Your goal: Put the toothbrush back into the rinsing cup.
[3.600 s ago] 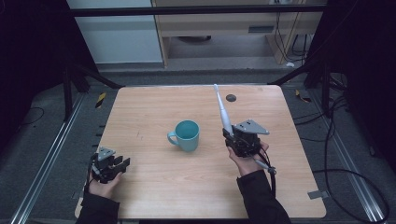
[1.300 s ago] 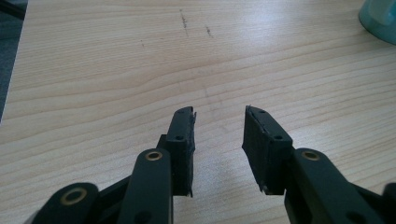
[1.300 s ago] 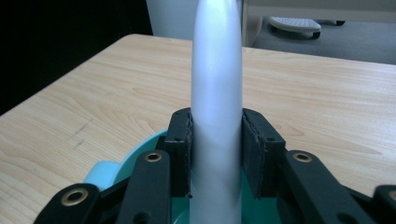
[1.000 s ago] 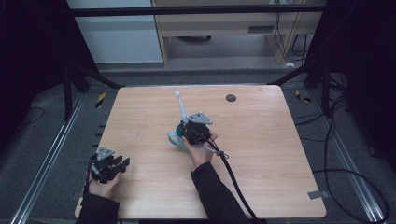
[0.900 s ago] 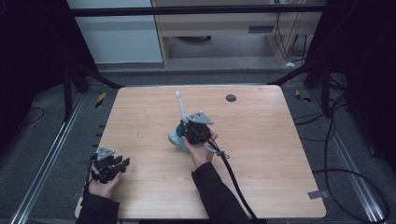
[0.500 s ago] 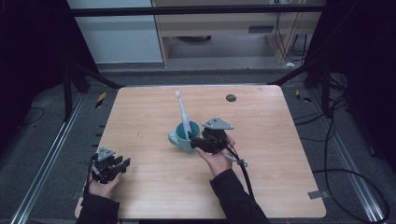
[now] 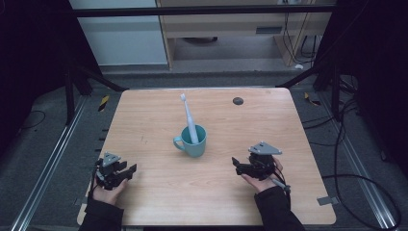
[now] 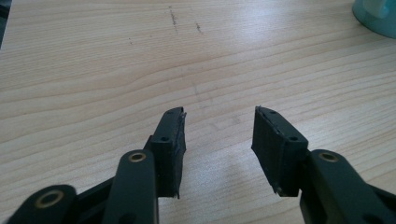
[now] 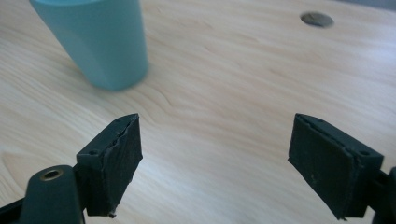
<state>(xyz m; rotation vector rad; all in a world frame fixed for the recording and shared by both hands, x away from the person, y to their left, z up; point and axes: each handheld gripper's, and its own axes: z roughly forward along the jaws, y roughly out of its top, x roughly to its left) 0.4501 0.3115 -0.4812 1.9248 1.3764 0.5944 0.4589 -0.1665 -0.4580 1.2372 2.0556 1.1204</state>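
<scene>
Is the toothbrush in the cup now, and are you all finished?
Looks done: the white toothbrush stands in the teal cup, leaning against its rim. In hand: nothing. The right gripper is open and empty beside the cup, and the left gripper rests open near the table corner. Left to do: nothing I can see.

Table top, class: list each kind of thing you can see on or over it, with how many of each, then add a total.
Teal mug: 1
White toothbrush, standing in the mug: 1
Hand-held grippers: 2, the left gripper and the right gripper, both open
Dark round spot near the table's far edge: 1
Total: 5
</scene>
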